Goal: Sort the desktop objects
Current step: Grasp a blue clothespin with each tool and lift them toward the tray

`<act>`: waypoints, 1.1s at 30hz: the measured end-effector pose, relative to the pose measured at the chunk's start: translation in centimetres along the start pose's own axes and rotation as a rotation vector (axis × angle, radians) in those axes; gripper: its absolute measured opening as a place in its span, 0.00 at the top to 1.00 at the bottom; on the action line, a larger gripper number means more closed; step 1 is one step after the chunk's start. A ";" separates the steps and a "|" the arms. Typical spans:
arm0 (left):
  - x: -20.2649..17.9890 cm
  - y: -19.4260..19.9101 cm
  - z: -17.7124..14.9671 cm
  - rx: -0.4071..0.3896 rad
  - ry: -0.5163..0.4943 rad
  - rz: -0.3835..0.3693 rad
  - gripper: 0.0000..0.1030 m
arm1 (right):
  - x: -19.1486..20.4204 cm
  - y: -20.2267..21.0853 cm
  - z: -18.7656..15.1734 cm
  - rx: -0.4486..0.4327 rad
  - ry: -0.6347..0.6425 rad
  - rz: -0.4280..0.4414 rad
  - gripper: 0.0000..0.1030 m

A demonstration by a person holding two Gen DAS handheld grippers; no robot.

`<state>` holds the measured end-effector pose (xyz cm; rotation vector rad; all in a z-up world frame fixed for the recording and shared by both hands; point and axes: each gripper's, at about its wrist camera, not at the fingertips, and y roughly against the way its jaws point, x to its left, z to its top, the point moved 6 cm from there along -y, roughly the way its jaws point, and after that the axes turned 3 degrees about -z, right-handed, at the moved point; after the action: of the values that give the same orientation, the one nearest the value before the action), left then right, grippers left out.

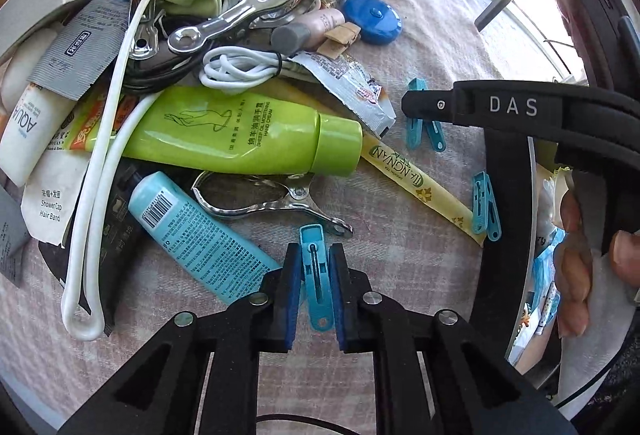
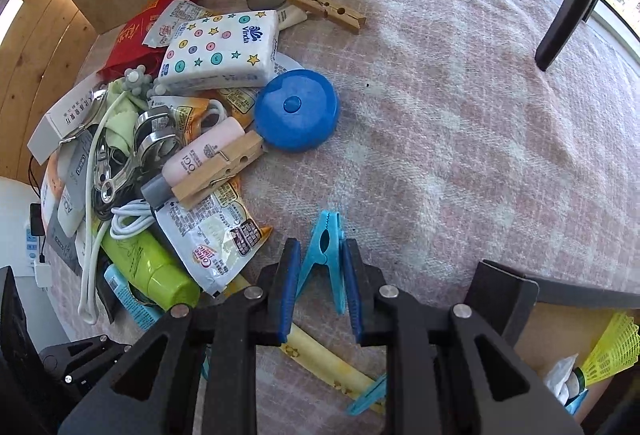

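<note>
Fingers of our left gripper [image 1: 314, 291] pinch a blue peg [image 1: 316, 275]; our right gripper [image 2: 322, 287] straddles another peg [image 2: 326, 255], pads near it, contact unclear.

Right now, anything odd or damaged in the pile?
One thing: the Coffee-mate sachet lies crumpled at the pile's near edge, and its end looks torn open. No spill shows. Both jaws hold blue clothespins: left gripper, right gripper.
</note>
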<state>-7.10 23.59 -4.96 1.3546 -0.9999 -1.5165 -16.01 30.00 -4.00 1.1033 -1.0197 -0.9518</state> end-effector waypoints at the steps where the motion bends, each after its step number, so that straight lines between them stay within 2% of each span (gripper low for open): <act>1: 0.0 0.0 -0.1 -0.003 -0.003 -0.002 0.88 | 0.0 0.1 -0.2 -0.001 0.001 0.001 0.79; 10: -0.4 0.5 -1.7 -0.014 -0.029 -0.012 0.89 | -1.2 1.3 -2.1 -0.032 -0.037 0.037 0.80; 18: -2.1 3.4 -1.1 -0.059 -0.084 -0.052 0.89 | -2.6 5.9 -3.4 -0.119 -0.059 0.094 0.80; 24: -6.9 4.1 -1.1 -0.068 -0.172 -0.106 0.89 | -5.2 9.8 -6.5 -0.175 -0.106 0.117 0.80; 33: -14.4 4.4 -4.4 -0.029 -0.344 -0.180 0.89 | -12.5 12.2 -12.5 -0.227 -0.246 0.053 0.80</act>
<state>-1.63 35.69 3.30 1.2132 -1.0807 -1.9386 -6.06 47.20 4.18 0.7807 -1.1032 -1.1495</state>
